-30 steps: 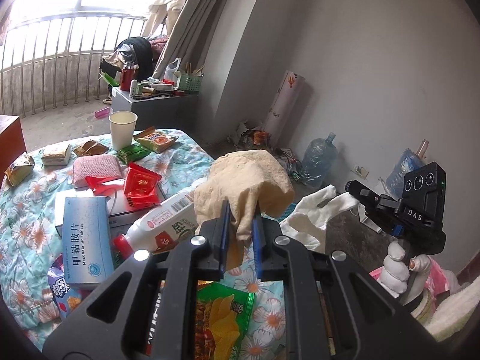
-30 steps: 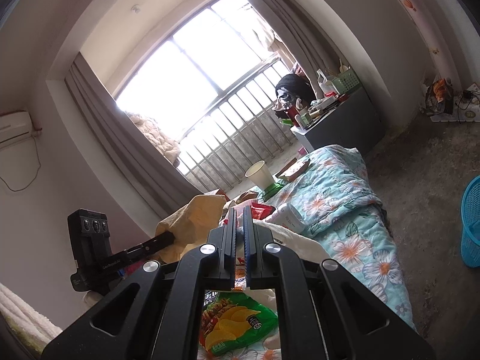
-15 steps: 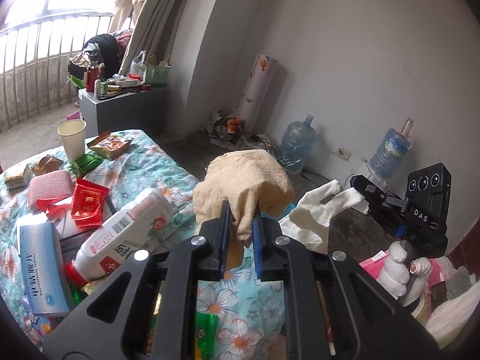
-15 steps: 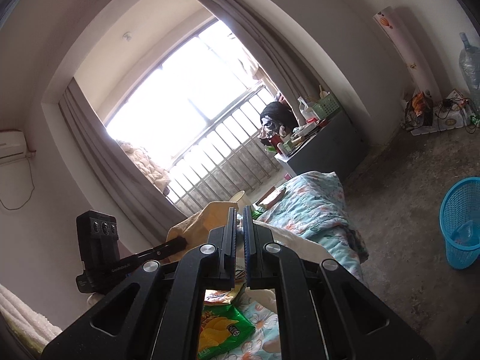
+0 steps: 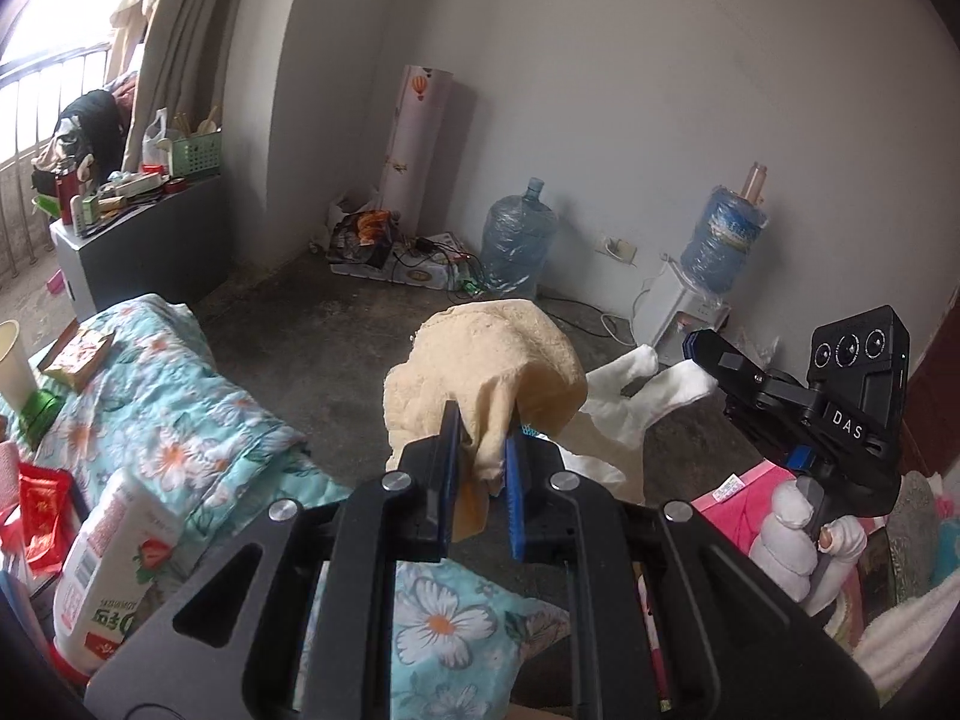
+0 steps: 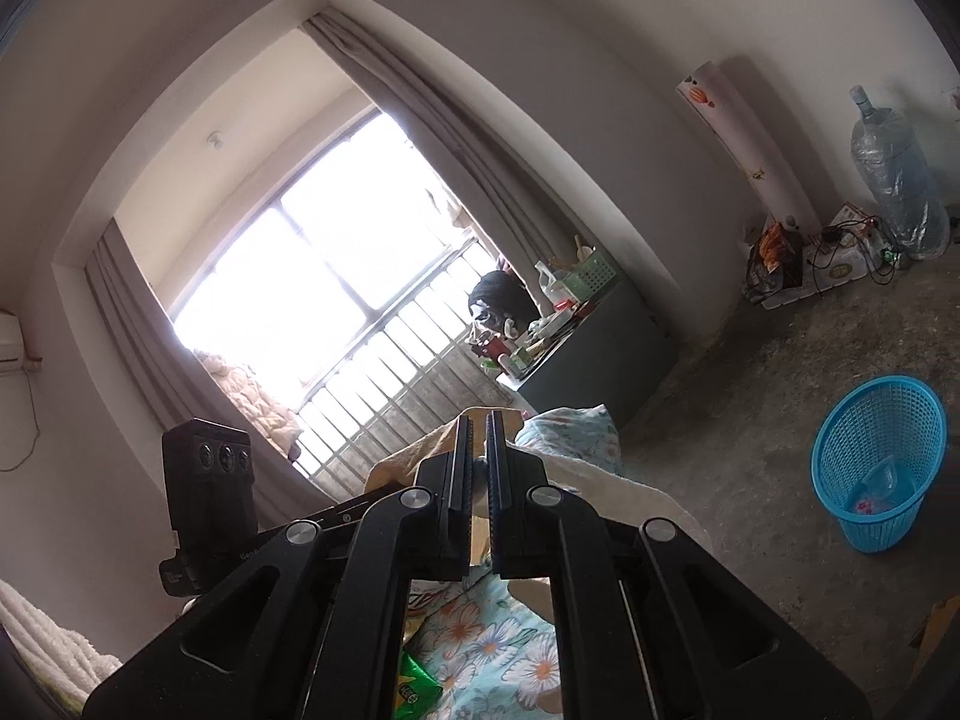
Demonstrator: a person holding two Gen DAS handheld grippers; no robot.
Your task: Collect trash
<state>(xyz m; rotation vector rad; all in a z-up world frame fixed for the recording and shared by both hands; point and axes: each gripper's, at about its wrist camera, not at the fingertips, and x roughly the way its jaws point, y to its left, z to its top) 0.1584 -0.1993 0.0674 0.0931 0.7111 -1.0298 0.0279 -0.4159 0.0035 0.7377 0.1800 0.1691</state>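
A: Beside the bed (image 5: 162,396), on the grey floor, what is the biggest thing around?

B: The bed itself, with its flowered quilt. Off its far corner the grey cabinet (image 5: 144,252) stands under the window. Out on the floor, well apart from the bed's foot, sits the blue basket (image 6: 873,462), upright, with some clear wrapping in its bottom.

A: And along the wall past the bed?

B: Two water jugs (image 5: 519,240) stand there, one on the floor and the other upside down on a dispenser, with a patterned roll leaning beside the first.

A: What is being carried?

B: The left gripper (image 5: 480,456) is clenched on a crumpled yellow cloth (image 5: 486,360), which bulges up above the jaws, out past the bed's edge. The right gripper (image 6: 478,468) has its jaws pressed together; in the left view a white plastic bag (image 5: 624,396) hangs from its tip, just beside the cloth.

A: Anything smaller on the bed?

B: A white bottle (image 5: 114,564) with a strawberry label lies near the bed's edge, and a paper cup (image 5: 13,360) stands further back.
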